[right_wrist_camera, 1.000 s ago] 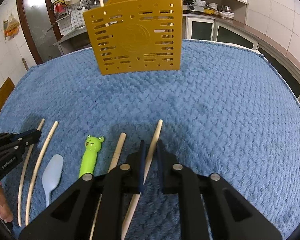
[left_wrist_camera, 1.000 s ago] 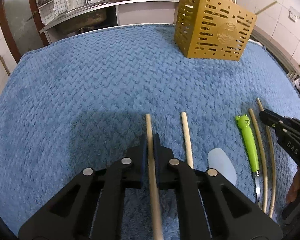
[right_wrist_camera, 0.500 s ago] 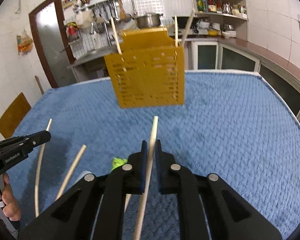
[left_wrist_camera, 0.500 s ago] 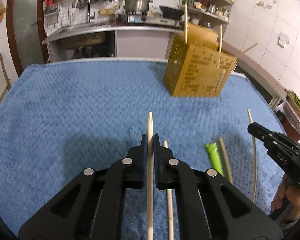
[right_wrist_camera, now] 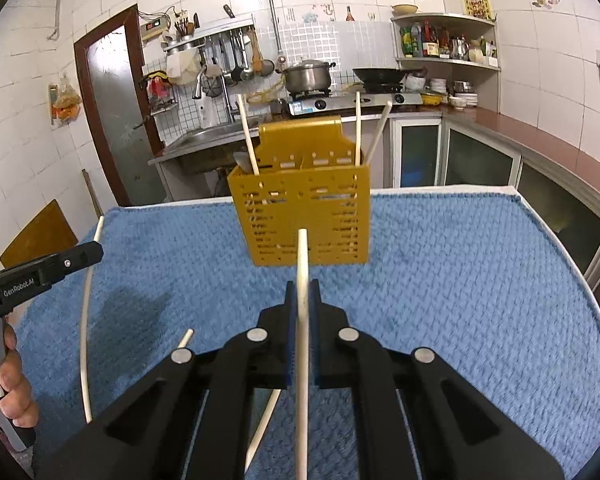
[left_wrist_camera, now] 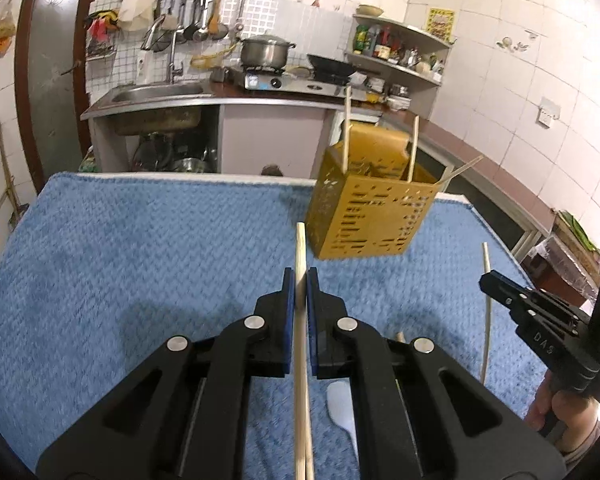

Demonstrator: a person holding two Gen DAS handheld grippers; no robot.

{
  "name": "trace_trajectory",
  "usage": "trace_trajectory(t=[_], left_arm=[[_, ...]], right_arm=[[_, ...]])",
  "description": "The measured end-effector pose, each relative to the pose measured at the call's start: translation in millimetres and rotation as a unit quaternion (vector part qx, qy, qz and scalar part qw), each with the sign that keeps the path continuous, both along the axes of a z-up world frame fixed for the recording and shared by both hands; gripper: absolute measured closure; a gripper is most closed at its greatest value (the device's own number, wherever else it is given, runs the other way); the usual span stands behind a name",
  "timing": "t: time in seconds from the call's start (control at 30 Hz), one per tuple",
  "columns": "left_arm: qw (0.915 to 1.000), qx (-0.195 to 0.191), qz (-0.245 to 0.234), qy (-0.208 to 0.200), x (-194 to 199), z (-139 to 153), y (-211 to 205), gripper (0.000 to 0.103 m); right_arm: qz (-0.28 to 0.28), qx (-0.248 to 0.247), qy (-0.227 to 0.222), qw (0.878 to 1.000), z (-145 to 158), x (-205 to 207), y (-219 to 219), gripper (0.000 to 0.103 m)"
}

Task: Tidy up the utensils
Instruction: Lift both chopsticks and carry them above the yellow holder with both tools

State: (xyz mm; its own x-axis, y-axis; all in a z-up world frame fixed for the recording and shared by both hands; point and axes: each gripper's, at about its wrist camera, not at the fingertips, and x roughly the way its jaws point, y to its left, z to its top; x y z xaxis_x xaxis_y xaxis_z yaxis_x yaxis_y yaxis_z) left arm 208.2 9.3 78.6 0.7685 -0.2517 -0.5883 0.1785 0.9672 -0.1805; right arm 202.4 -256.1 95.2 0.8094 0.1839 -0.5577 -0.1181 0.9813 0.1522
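Each hand carries one pale wooden chopstick pinched between blue pads, lengthwise so its tip leads: the left gripper [left_wrist_camera: 300, 276] nips the left-hand chopstick [left_wrist_camera: 301, 360], the right gripper [right_wrist_camera: 302, 288] the right-hand chopstick [right_wrist_camera: 302, 320]. Both aim at the yellow slotted plastic utensil holder [right_wrist_camera: 304, 216] at the far edge of the blue textured towel [right_wrist_camera: 460, 280], which already holds sticks. The towel between looks bare; a white plastic spoon [left_wrist_camera: 342, 404] lies near

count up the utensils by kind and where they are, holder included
chopsticks in holder: 3
held chopsticks, one each in left gripper and right gripper: 2
loose chopsticks on blue towel: 2
white spoon: 1
yellow holder: 1
total: 9
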Motion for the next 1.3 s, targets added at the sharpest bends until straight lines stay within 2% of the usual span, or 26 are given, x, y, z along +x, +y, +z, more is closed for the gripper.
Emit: trace_trajectory(t=[0.27,0.33,0.57,0.7,0.9,1.1,1.3], left_arm=[[0.9993,-0.015,-0.013,-0.032,14,23,-10,0.099],[0.9984,-0.016,-0.019,-0.05,18,30,-13,0.099],[0.9915,-0.035,-0.024,-0.123,46,67,-33,0.099],[0.9853,-0.031,-0.033,-0.164,60,87,-55,0.099],[0.9714,-0.023,-0.036,-0.234,79,108,-86,0.099],[0.9616,-0.027,-0.03,-0.272,109,110,-98,0.099],[0.9574,-0.046,-0.009,-0.285,141,111,-99,0.099]], right_arm=[[-0.003,0.011,-0.044,0.999,29,4,-8,0.097],[-0.003,0.015,-0.055,0.998,35,10,-11,0.097],[-0.021,0.03,-0.139,0.99,70,37,-25,0.097],[-0.031,0.03,-0.198,0.979,86,58,-29,0.097],[-0.025,0.026,-0.261,0.965,98,88,-32,0.097],[-0.025,0.042,-0.308,0.95,110,116,-40,0.097],[-0.037,0.06,-0.346,0.936,119,135,-45,0.097]])
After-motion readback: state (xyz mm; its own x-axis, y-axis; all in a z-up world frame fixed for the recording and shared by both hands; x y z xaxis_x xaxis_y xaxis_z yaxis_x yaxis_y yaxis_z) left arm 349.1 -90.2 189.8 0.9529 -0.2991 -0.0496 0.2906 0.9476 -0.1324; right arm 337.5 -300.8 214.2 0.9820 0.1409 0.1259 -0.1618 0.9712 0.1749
